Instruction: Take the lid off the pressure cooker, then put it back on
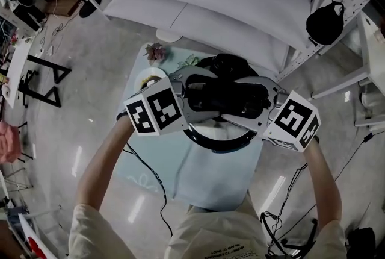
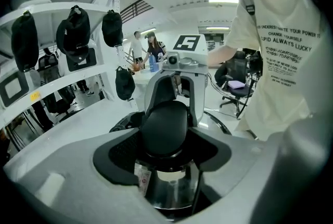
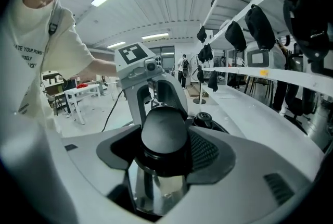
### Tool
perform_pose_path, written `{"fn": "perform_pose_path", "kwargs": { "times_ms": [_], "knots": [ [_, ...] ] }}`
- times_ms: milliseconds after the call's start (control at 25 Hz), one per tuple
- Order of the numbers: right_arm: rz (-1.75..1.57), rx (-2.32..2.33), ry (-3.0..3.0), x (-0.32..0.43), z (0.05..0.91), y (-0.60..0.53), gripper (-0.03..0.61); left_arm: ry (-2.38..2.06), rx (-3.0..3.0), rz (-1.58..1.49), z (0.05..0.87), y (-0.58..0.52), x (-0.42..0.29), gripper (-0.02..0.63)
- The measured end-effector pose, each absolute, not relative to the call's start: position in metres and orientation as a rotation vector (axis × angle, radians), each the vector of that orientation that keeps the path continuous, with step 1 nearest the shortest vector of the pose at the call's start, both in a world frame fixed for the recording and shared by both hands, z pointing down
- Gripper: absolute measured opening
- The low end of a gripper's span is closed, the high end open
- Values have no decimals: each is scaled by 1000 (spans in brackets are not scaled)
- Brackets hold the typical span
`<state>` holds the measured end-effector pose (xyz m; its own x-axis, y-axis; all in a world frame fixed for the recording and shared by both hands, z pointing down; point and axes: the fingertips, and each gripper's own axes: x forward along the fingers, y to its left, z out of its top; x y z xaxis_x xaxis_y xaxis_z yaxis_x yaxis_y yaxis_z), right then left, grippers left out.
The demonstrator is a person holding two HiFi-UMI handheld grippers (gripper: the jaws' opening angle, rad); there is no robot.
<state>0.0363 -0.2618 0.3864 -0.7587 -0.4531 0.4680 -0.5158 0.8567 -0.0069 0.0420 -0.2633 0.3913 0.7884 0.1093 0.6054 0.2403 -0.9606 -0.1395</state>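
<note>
- At the far-left corner of the pale blue table (image 1: 204,185) I see 1 small pinkish potted plant (image 1: 155,52). A round white dish (image 1: 147,78) sits just beside it.
- My left gripper (image 2: 164,137) reaches in from the left, angled downward. Its 2 jaws stand wide, 1 on each side of a black rounded handle (image 2: 164,124). Dark gaps show between pads and handle, so nothing is clamped.
- The shiny steel pressure cooker (image 2: 169,186) sits at the middle of the table, between the 2 grippers. Its black lid (image 1: 216,140) looks seated on the pot.
- My right gripper (image 3: 164,142) comes in from the right, facing the left one. Its jaws are also spread wide around a matching black handle (image 3: 164,132), with the steel wall just below. I see no pad pressing on the handle.
- Further right, a black cap (image 1: 325,21) hangs from the white shelving (image 1: 240,17).
</note>
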Motion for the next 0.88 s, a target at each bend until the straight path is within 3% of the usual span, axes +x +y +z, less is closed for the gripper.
{"fn": "perform_pose_path", "kwargs": {
  "times_ms": [880],
  "knots": [
    [183, 681, -2563, 37, 384, -263, 275, -310, -2717, -947, 389, -263, 44, 290]
  ]
}}
